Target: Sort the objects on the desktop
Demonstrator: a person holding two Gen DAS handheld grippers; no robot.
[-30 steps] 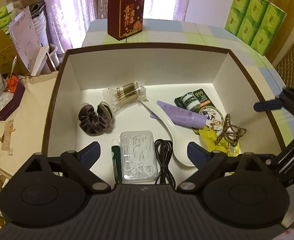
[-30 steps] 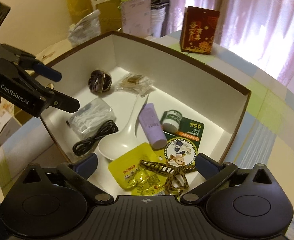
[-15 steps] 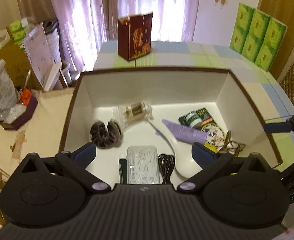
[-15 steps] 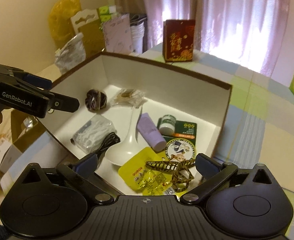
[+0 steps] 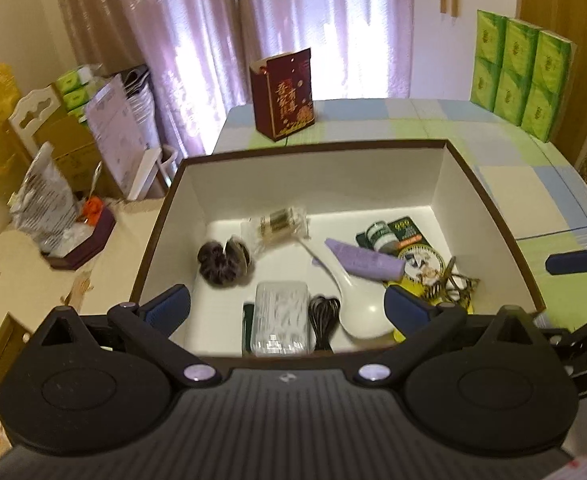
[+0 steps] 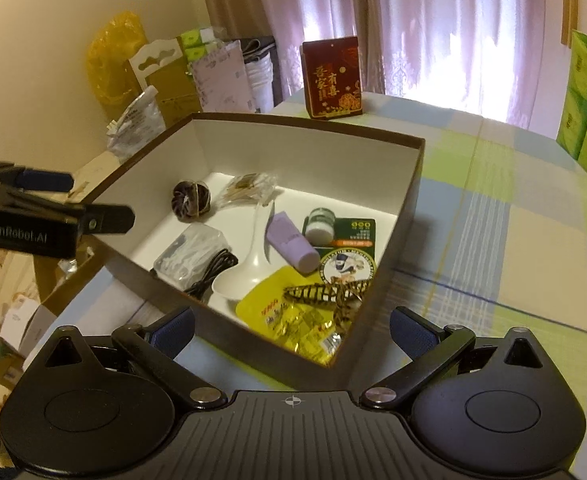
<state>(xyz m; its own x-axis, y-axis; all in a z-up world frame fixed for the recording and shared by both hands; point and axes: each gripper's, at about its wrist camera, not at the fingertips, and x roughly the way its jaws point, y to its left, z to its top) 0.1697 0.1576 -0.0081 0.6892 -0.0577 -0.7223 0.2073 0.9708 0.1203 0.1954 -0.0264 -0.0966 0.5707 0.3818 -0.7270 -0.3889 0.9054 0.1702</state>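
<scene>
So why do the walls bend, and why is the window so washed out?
Left wrist view: a fisheye lens bows the box rim, the backlit curtains blow out to white, and the left-hand clutter is motion-smeared. Right wrist view: same curving, glare behind the red gift bag, and dim, yellowish box contents.

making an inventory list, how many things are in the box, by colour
White or clear: 3, spoon, floss-pick case, cotton-swab pack
Green: 2, small jar, card
Purple: 1, tube
Yellow: 1, packet
Dark: 2, scrunchie, black cable
Brown-patterned: 1, hair clip
Total: 10
</scene>
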